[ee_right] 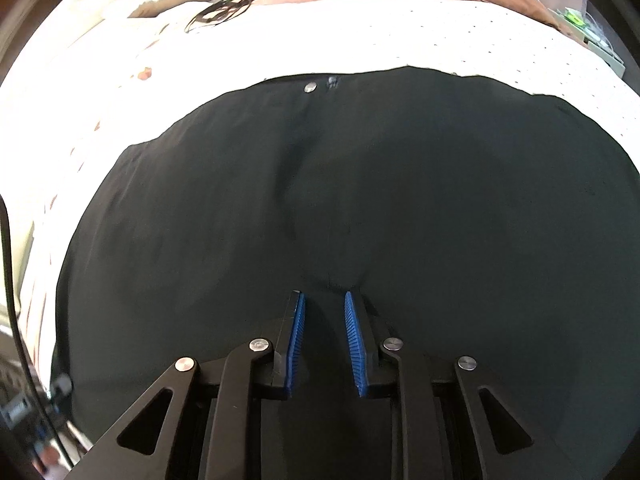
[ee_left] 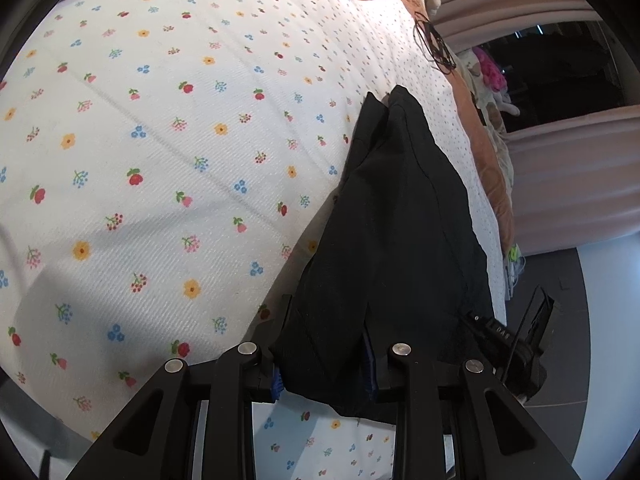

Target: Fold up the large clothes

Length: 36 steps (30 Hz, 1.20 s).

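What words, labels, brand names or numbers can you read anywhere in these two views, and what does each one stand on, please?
Pale characters on the black device beside the black trousers: upside down and too small to read.
Metal snap button at the trousers' waistband: no legible marking.
Floral bedspread: printed flowers only, no text.
Left claw and right claw: no lettering visible.

The trousers lie spread on the sheet near its right edge, a cable coiled on the bed behind them, with the right gripper above their near part and the left gripper at 1 end.
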Tool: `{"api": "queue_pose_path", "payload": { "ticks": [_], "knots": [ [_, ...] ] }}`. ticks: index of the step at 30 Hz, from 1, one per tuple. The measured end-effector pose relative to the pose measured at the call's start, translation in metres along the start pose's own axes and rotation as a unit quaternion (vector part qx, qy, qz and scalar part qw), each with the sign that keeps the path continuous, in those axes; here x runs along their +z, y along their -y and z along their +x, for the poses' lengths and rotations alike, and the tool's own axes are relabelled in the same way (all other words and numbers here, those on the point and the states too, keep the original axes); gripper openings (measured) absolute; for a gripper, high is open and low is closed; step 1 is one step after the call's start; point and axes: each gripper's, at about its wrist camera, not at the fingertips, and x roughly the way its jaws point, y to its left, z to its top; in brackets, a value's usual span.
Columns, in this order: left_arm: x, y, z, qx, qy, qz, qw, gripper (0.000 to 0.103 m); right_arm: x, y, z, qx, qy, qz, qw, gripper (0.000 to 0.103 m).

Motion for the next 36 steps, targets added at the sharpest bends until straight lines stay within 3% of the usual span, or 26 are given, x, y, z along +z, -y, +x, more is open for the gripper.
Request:
{"api": "queue_pose_path", "payload": {
  "ticks": [15,24,25,27,29,36],
  "knots": [
    [-0.002,0.000,0.004,0.016,0.011,-0.017,0.9997,0.031,0.073,0.001,0.036,0.000,0.013,0.017,1.000,0.019],
    [-0.001,0.000,0.005,0.012,0.012,-0.027,0.9995,0.027,0.078,0.017,0.031,0.025,0.022,0.017,0.999,0.017],
    [0.000,-0.001,0.004,0.006,0.010,-0.027,0.9996,0.026,0.076,0.020,0.028,0.030,0.021,0.024,0.999,0.019],
    [0.001,-0.004,0.003,-0.006,0.006,-0.037,0.9993,0.023,0.068,0.025,0.017,0.039,0.029,0.035,0.998,0.042],
    [0.001,-0.003,-0.002,-0.013,0.005,-0.036,0.9992,0.021,0.058,0.026,-0.001,0.035,0.044,0.031,0.998,0.055],
    [0.002,0.017,-0.019,-0.032,0.018,-0.018,0.9992,0.017,0.041,0.008,-0.047,0.072,0.072,0.023,0.995,0.055]
  ]
}}
